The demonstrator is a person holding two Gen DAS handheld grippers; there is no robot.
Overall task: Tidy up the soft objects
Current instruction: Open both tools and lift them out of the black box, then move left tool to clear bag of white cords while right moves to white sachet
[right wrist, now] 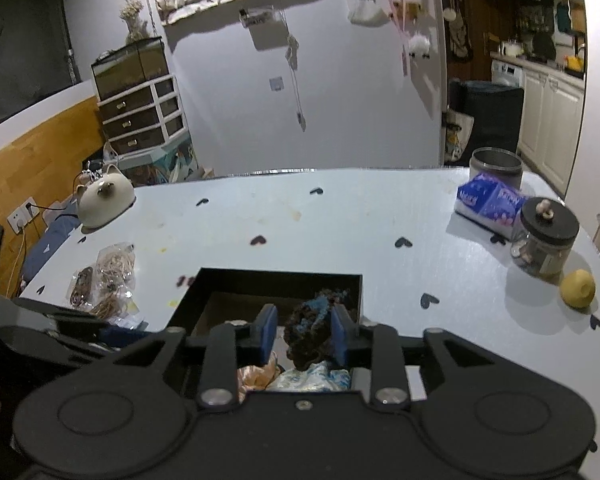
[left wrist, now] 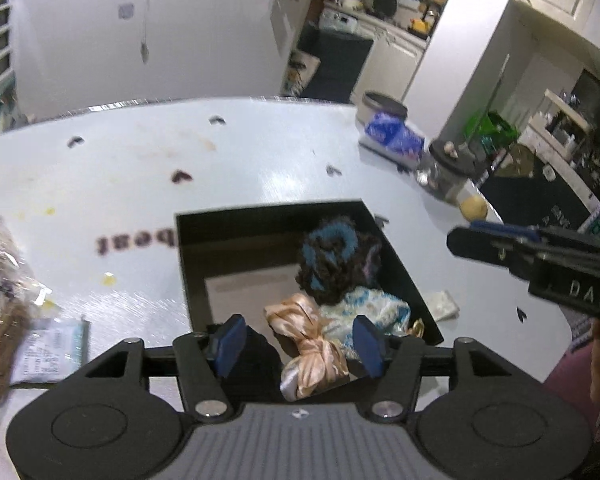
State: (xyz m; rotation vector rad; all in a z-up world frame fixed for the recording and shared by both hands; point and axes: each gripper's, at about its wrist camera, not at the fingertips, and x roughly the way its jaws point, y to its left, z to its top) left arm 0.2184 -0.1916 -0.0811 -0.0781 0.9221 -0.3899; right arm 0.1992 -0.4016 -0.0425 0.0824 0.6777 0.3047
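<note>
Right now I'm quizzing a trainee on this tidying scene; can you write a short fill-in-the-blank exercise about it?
1. The soft items lie inside a black ____ on the table.
2. The knotted satin scrunchie is ____ in colour.
3. The dark fuzzy scrunchie has ____ trim.
4. The small yellow fruit sits next to a glass ____ with a black lid.

Missing words: box; peach; blue; jar

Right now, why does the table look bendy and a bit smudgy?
Left wrist view: the fisheye lens curves the pale blue table, and the printed word smears with blur. Right wrist view: sharper, the table edge less bowed, and the yellow round fruit casts a soft shadow.
</note>
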